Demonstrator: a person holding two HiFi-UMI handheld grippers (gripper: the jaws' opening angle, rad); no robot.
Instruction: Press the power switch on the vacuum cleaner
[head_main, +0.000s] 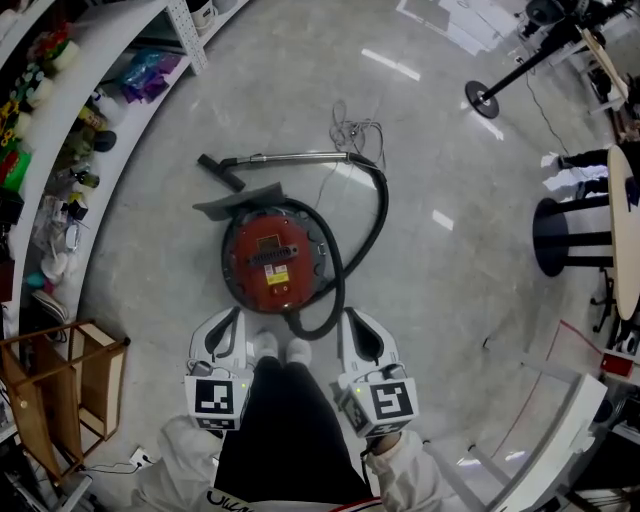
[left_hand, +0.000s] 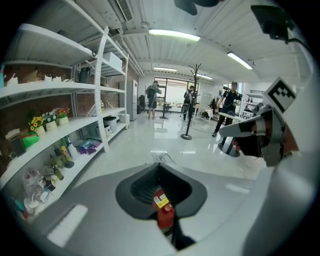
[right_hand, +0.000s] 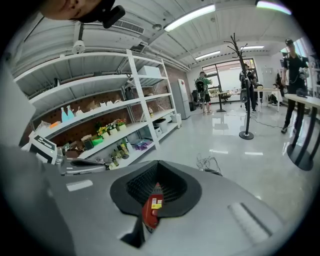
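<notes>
Just short of the vacuum cleaner (head_main: 275, 255), left gripper (head_main: 230, 322) and right gripper (head_main: 357, 322) hold jaws clenched on nothing; its power switch is too small to pick out.

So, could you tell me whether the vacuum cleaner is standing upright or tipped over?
Upright: the vacuum cleaner sits flat on the floor, its red top facing up.

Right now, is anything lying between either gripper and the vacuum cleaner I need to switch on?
Yes, on the right. The black hose curls round the near right side of the red vacuum cleaner, between it and the right gripper. Ahead of the left gripper only bare floor shows. I cannot make out the switch itself.
</notes>
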